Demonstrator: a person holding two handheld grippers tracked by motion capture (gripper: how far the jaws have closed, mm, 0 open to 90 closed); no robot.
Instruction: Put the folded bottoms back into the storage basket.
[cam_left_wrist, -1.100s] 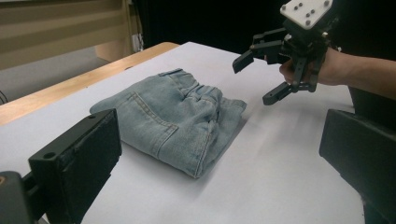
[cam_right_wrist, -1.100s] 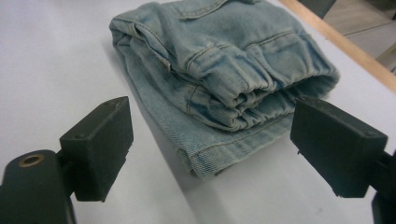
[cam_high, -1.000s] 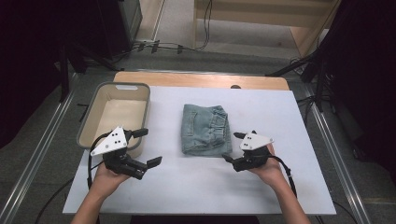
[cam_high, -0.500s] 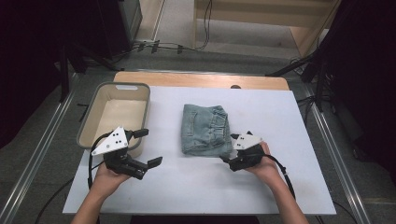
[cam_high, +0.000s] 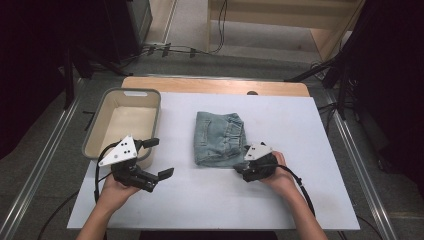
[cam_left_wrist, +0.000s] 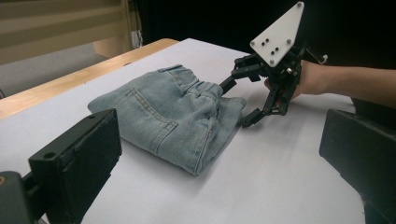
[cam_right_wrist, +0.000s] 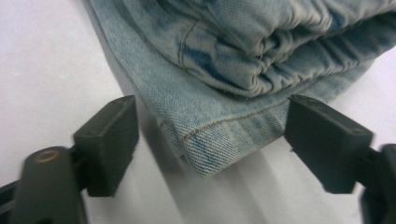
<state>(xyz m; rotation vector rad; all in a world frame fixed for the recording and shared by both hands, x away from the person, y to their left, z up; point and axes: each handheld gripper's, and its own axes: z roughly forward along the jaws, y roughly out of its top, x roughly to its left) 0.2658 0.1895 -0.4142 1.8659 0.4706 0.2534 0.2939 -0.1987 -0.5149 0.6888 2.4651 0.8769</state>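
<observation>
Straddling folded jeans (cam_right_wrist: 243, 70) corner, right gripper (cam_right_wrist: 210, 140) (jaws apart)

Black left gripper (cam_high: 159, 159), right gripper (cam_left_wrist: 240, 100), grey screwed triangular plates, black cables

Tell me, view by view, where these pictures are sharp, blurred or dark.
High view: even light on the white table, surroundings dark; folded light-blue denim garment fairly sharp. Left gripper view: the near black jaws are soft, denim crisp, background black. Right gripper view: denim corner sharp with a soft shadow beneath, the jaw edges slightly blurred.
</observation>
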